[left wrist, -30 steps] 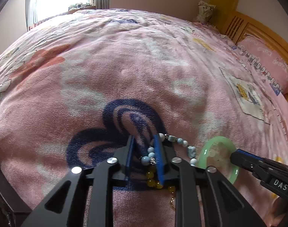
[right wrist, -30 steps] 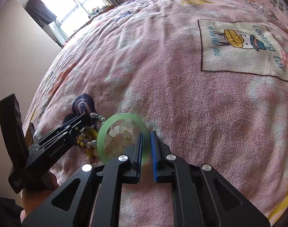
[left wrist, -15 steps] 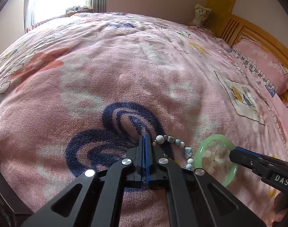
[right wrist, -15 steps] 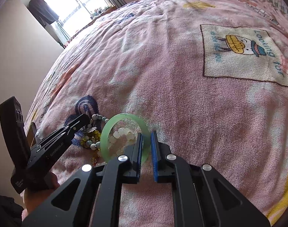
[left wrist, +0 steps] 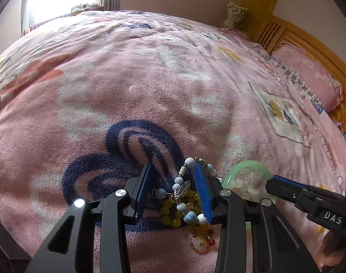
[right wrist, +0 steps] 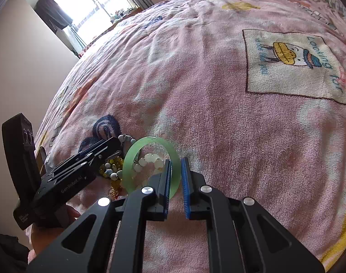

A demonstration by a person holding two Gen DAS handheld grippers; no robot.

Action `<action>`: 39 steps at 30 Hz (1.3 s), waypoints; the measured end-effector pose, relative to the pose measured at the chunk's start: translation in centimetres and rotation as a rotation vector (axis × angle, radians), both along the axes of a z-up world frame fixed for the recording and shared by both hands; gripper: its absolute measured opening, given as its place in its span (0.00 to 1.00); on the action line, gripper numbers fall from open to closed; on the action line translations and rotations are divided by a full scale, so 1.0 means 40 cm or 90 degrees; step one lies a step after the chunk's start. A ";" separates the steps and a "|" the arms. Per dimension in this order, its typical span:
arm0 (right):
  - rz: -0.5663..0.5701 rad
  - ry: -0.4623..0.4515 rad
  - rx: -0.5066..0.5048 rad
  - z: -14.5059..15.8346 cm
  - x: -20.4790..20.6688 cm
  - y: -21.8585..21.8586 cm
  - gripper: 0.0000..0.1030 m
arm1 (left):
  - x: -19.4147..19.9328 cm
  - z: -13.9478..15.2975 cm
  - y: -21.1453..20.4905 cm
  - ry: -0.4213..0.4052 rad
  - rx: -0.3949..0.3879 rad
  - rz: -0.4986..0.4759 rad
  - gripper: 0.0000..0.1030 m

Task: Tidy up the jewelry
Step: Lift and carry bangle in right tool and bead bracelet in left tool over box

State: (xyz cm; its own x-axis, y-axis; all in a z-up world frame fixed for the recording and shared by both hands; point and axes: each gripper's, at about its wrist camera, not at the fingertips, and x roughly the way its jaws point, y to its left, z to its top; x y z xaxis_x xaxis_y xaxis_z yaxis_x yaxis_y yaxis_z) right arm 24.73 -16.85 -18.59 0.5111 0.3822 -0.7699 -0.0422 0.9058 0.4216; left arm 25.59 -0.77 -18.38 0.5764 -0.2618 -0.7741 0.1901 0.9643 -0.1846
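Observation:
A pile of jewelry lies on the pink blanket. My left gripper [left wrist: 173, 170] is open, its fingers straddling a blue-and-white bead bracelet [left wrist: 181, 185] with a silver feather charm, over yellow beads [left wrist: 173, 213] and a gold charm [left wrist: 202, 241]. My right gripper [right wrist: 176, 161] is shut on the rim of a green jade bangle [right wrist: 129, 159], held tilted up. It also shows in the left wrist view [left wrist: 248, 166]. A pale white bead bracelet [right wrist: 150, 159] lies inside the bangle's ring.
The pink blanket [left wrist: 150, 79] has a dark blue swirl print [left wrist: 127, 145] under the left gripper and a white cartoon patch [right wrist: 293, 63] to the right. A pink pillow [left wrist: 309, 77] and wooden headboard [left wrist: 293, 36] lie at the far right.
My left gripper was shut half a second ago and has opened over the bead pile. My right gripper keeps its hold on the green bangle and has lifted it slightly.

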 end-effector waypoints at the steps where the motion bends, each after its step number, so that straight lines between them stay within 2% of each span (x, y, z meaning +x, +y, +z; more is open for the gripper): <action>1: 0.000 0.000 0.001 -0.001 0.001 -0.003 0.10 | -0.002 -0.002 -0.007 -0.003 0.012 0.001 0.39; 4: -0.001 0.000 0.003 0.000 -0.001 -0.008 0.10 | 0.002 -0.012 -0.009 -0.002 0.023 0.003 0.39; 11: -0.006 0.002 0.003 -0.002 -0.003 -0.015 0.10 | 0.026 -0.025 -0.003 -0.015 0.022 0.000 0.09; 18: -0.007 -0.004 0.004 -0.003 -0.002 -0.008 0.10 | 0.013 0.001 0.015 -0.042 0.003 0.017 0.08; 29: 0.007 -0.055 0.017 0.072 -0.014 0.015 0.10 | -0.016 0.070 0.043 -0.074 0.009 0.023 0.07; 35: 0.013 -0.081 0.027 0.120 -0.029 0.033 0.10 | -0.079 0.145 0.068 -0.117 0.038 0.020 0.06; 39: 0.024 -0.097 0.031 0.157 -0.043 0.061 0.10 | -0.126 0.208 0.106 -0.140 0.056 0.040 0.06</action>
